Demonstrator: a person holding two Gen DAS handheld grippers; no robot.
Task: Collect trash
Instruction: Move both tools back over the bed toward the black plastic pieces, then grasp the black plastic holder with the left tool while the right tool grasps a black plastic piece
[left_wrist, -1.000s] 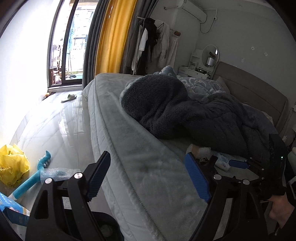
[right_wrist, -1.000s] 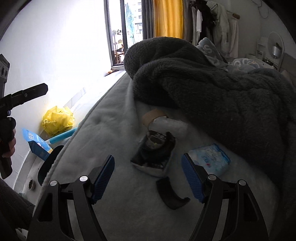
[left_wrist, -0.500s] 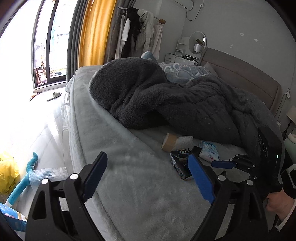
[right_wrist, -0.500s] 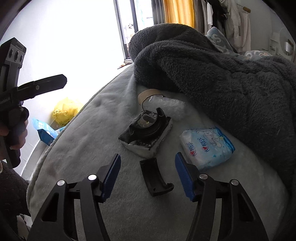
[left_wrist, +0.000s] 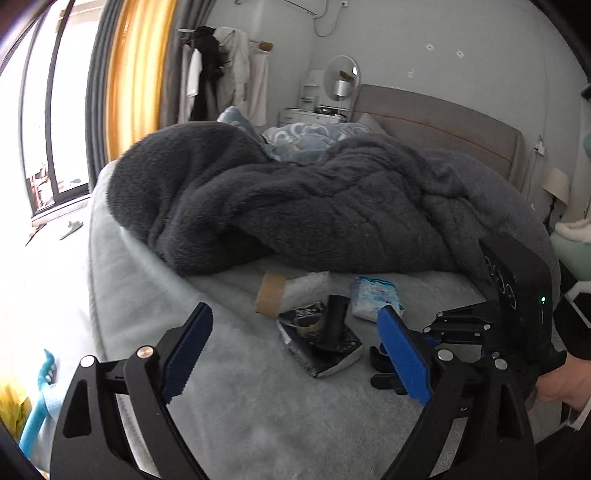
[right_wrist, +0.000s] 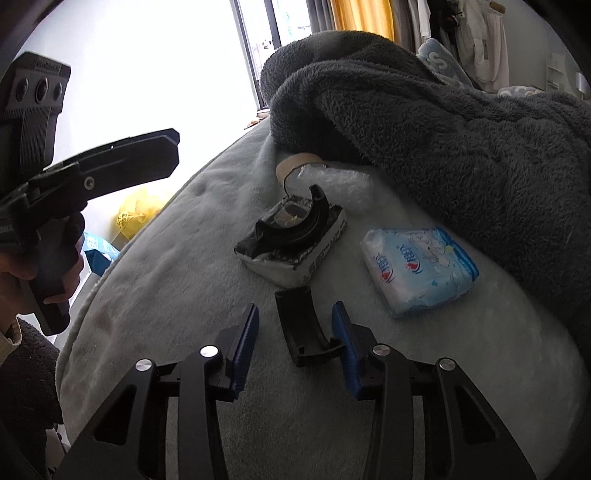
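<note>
Trash lies on the pale grey bed cover (right_wrist: 155, 288): a curved black plastic piece (right_wrist: 301, 334), a torn box (right_wrist: 295, 247) holding a black half-ring, a blue tissue pack (right_wrist: 419, 269), and a brown tape roll (right_wrist: 295, 164) beside bubble wrap. My right gripper (right_wrist: 295, 343) is open, its blue pads on either side of the curved black piece, the right pad close against it. My left gripper (left_wrist: 295, 354) is open and empty above the bed, with the torn box (left_wrist: 319, 341), tape roll (left_wrist: 271, 297) and tissue pack (left_wrist: 375, 297) ahead of it.
A dark grey fleece blanket (left_wrist: 295, 206) is heaped behind the trash. A yellow bag (right_wrist: 136, 212) and blue packaging (right_wrist: 98, 249) lie on the floor by the bed's left edge. A headboard (left_wrist: 443, 129) and a clothes rack (left_wrist: 221, 70) stand at the back.
My right gripper has moved forward and narrowed its jaws around the curved black piece. My left gripper has swung right and closer, so the trash now lies straight ahead of it.
</note>
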